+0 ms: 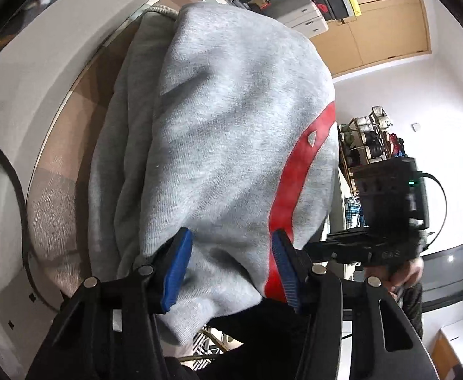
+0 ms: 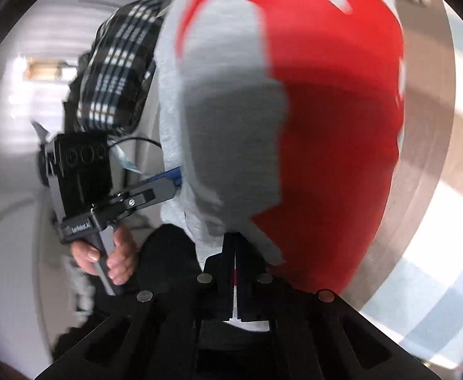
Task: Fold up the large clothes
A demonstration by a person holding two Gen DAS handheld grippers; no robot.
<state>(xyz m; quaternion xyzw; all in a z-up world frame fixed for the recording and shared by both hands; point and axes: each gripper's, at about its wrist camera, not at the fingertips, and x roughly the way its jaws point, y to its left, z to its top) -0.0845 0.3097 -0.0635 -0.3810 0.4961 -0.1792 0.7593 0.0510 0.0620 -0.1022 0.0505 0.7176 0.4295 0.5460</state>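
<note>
- A grey sweatshirt point(image 1: 231, 126) with a broad red print point(image 1: 297, 171) lies bunched on the worktop point(image 1: 60, 171), which wears a brown-and-beige checked cover; its near edge hangs over the worktop's front edge toward the cameras.
- The left tongs point(image 1: 231, 272) stand part-way apart, and a thick fold of the sweatshirt's hem fills the gap between them. The blue ribbed pads point(image 1: 177, 272) touch the cloth on both sides, so the left tongs are pinching the sweatshirt.
- In the right wrist view the right tongs point(image 2: 235, 253) are pressed together, with only a thin slit between the black fingers. The grey and red cloth of the sweatshirt point(image 2: 231, 145) comes down right to their tips, and a sliver of fabric shows in the slit, so they nip the hem.
- That view is blurred by motion, and the red print point(image 2: 335, 126) fills most of its right half.
- The right wrist view also shows the left hand point(image 2: 111, 256) around the handle of its black device, beside the cloth.
- Seen from the left wrist, the right hand point(image 1: 402, 272) grips its own device just right of the sweatshirt.
- A wooden door point(image 1: 386, 28) and a shoe rack point(image 1: 370, 139) stand in the background.
</note>
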